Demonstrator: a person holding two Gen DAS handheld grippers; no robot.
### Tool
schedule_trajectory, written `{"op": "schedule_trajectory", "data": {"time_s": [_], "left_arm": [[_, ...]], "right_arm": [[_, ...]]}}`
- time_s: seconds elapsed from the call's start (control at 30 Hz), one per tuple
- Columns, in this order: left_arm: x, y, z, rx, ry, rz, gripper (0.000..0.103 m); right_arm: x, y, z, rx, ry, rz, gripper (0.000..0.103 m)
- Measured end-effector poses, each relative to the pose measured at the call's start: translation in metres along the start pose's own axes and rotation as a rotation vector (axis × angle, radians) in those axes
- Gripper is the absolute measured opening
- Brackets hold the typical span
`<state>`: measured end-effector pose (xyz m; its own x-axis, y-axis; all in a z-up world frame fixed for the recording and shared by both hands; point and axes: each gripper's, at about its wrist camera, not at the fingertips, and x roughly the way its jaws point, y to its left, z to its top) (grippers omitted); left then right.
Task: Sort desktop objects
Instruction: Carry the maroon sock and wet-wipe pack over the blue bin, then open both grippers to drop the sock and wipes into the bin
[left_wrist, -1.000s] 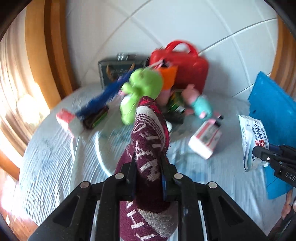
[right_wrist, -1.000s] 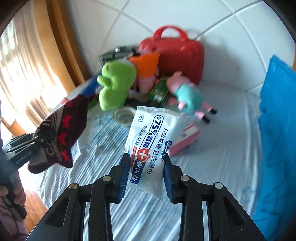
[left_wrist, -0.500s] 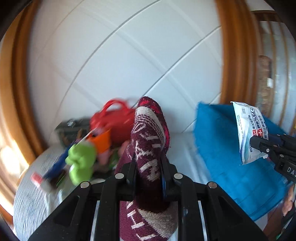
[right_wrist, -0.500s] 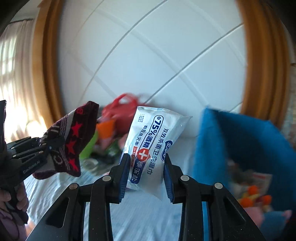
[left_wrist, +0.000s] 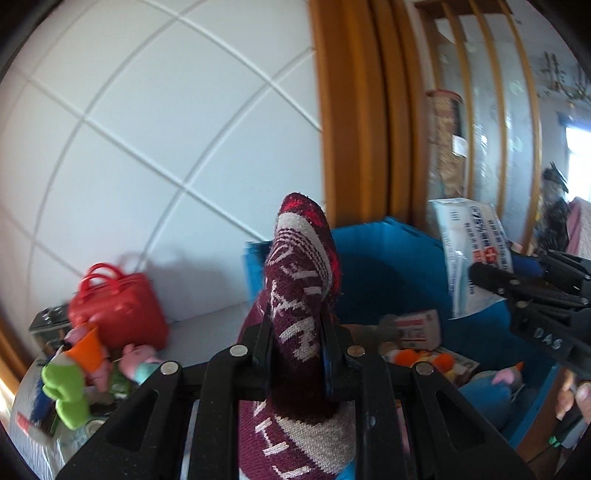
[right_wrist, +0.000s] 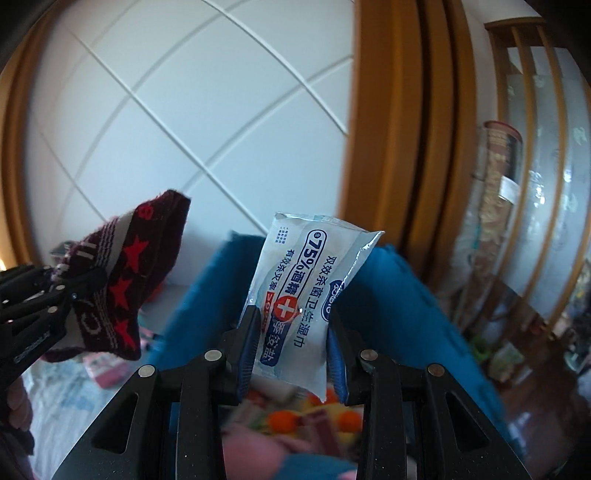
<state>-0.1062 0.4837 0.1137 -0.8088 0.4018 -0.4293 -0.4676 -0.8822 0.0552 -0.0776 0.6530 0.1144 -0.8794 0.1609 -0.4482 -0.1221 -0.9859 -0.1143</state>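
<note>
My left gripper (left_wrist: 295, 328) is shut on a maroon knitted sock (left_wrist: 299, 280) with white stripes and red stars, held in the air in front of a blue bin (left_wrist: 388, 273). The sock also shows in the right wrist view (right_wrist: 122, 280). My right gripper (right_wrist: 291, 332) is shut on a white pack of alcohol wipes (right_wrist: 303, 291), held above the blue bin (right_wrist: 399, 306). The pack also shows in the left wrist view (left_wrist: 472, 254). The bin holds a small white box (left_wrist: 417, 328) and several toys.
At the left on the striped cloth lie a red handbag (left_wrist: 118, 314), a green plush toy (left_wrist: 66, 391), a pink pig toy (left_wrist: 140, 365) and a dark tin (left_wrist: 48, 325). A white tiled wall (left_wrist: 147, 129) stands behind. A wooden frame (left_wrist: 362, 110) and glass cabinet are at right.
Both grippers have swung right, from the pile of toys to the blue bin, each still holding its item. The bin's contents have come into view.
</note>
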Motion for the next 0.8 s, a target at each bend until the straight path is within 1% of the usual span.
{"op": "schedule_trajectory", "data": {"time_s": [0.13,0.23,0.27,0.3,0.4,0.63,0.73,0.8], "left_arm": [[0.029,-0.042,0.008,0.043,0.058,-0.025,0.019],[0.048,-0.058,0.01,0.057,0.104,-0.034,0.019],[0.053,-0.062,0.011,0.055,0.124,-0.049,0.019],[0.056,-0.066,0.013,0.052,0.129,-0.056,0.019],[0.067,-0.074,0.015,0.073,0.161,-0.053,0.019],[0.082,-0.08,0.013,0.054,0.222,-0.081,0.019],[0.084,-0.081,0.012,0.053,0.249,-0.068,0.022],[0.082,-0.082,0.013,0.054,0.247,-0.056,0.026]], "right_arm": [[0.019,-0.023,-0.004,0.014,0.048,-0.037,0.034],[0.03,-0.033,-0.014,0.021,0.075,-0.058,0.034],[0.034,-0.046,-0.019,0.023,0.081,-0.06,0.034],[0.038,-0.049,-0.021,0.027,0.09,-0.062,0.034],[0.048,-0.06,-0.023,0.029,0.113,-0.07,0.034],[0.062,-0.074,-0.026,0.023,0.142,-0.1,0.034],[0.063,-0.076,-0.025,0.023,0.147,-0.108,0.035],[0.063,-0.078,-0.026,0.018,0.151,-0.12,0.035]]}}
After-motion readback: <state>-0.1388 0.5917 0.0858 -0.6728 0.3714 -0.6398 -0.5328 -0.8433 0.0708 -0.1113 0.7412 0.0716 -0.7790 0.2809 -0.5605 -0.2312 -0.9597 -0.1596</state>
